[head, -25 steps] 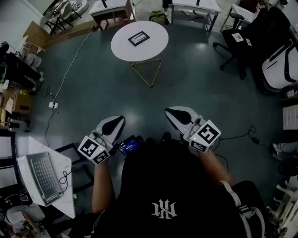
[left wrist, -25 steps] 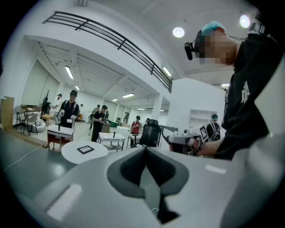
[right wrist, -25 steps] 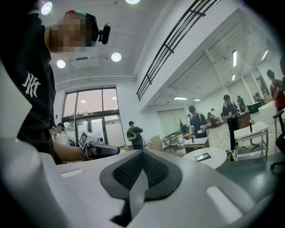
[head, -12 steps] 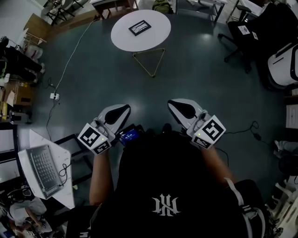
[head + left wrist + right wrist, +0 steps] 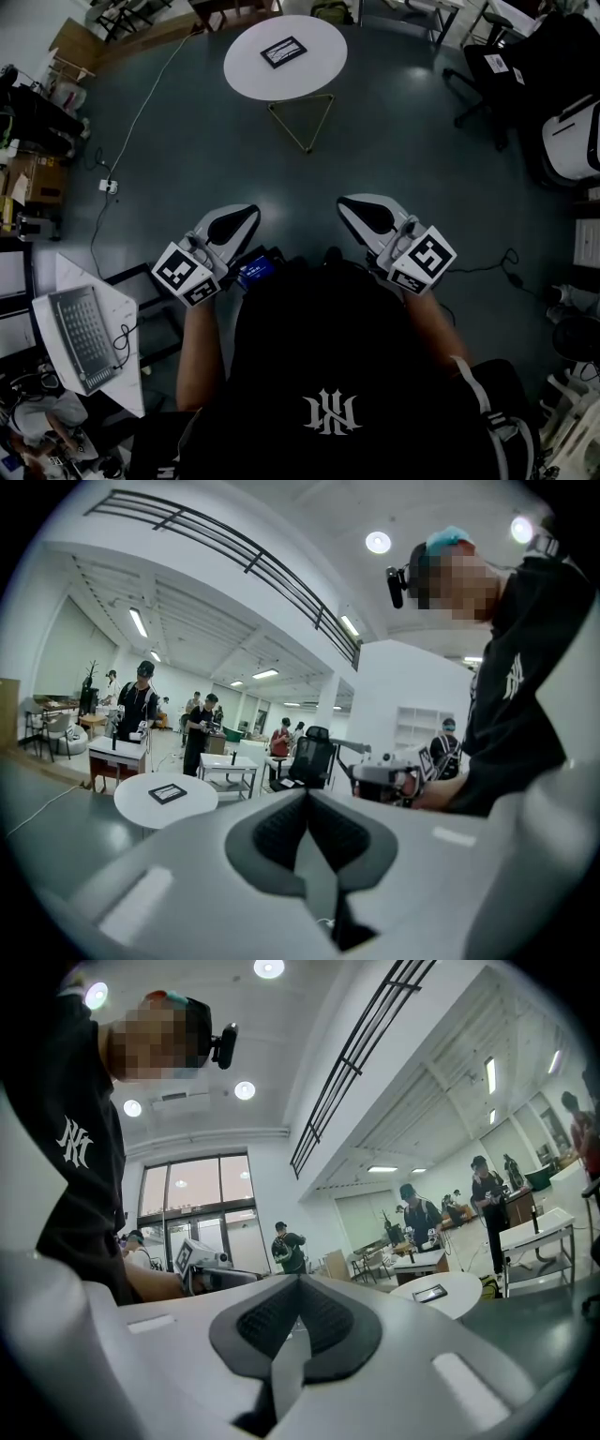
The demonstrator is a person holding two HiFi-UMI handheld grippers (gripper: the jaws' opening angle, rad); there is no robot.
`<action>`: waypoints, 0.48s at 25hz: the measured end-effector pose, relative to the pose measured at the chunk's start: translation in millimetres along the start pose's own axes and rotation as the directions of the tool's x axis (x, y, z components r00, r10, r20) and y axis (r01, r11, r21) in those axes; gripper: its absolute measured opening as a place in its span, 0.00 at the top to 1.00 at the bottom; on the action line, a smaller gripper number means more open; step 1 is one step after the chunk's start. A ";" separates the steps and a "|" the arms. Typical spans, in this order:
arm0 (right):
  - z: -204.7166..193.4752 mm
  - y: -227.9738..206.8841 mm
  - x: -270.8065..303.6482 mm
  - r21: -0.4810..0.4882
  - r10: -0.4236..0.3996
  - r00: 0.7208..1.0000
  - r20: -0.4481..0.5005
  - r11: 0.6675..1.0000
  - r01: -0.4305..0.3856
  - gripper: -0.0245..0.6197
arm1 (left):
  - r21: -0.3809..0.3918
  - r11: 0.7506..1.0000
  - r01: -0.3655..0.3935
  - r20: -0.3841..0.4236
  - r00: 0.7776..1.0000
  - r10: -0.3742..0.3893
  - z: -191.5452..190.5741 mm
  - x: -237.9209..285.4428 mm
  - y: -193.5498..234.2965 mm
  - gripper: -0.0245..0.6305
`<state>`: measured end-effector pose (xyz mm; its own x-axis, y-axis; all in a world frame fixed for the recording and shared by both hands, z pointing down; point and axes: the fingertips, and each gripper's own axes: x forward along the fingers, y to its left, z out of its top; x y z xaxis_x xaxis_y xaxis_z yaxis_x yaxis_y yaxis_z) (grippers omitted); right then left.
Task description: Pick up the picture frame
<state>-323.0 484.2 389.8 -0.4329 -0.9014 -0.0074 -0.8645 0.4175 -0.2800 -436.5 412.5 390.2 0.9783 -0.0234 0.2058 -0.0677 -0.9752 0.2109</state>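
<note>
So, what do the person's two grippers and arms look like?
The left gripper and right gripper have white shells with dark ribbed pads at the jaws. Each carries a cube with black-and-white square markers. The person wears a black short-sleeved top with a white logo.

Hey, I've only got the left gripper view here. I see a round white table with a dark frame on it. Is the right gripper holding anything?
Observer: No. The right gripper has its jaws together with nothing between them.
Operator: Where does that white floor cable go?
Observer: The white cable ends at a power strip on the floor, left of the table.
Operator: How near are we to the frame?
Observer: Not near. In the head view the left gripper and the right one sit just in front of the person, well short of the round table and the picture frame.
</note>
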 end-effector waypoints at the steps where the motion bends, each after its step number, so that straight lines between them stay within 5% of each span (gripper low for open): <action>1: 0.1 -0.8 0.9 0.003 0.006 1.000 0.005 1.000 -0.006 0.96 | 0.001 1.000 -0.007 -0.003 1.000 0.007 -1.1 -0.3 1.2 0.96; 12: -1.2 -17.9 -10.9 0.026 0.005 1.000 0.017 1.000 -0.005 0.96 | -0.001 1.000 -0.018 -0.001 1.000 0.018 -1.1 14.7 2.6 0.96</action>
<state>-303.1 486.7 396.1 -0.4328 -0.9012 -0.0254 -0.8551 0.4192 -0.3052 -422.5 409.8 394.8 0.9767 -0.0407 0.2108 -0.0854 -0.9744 0.2078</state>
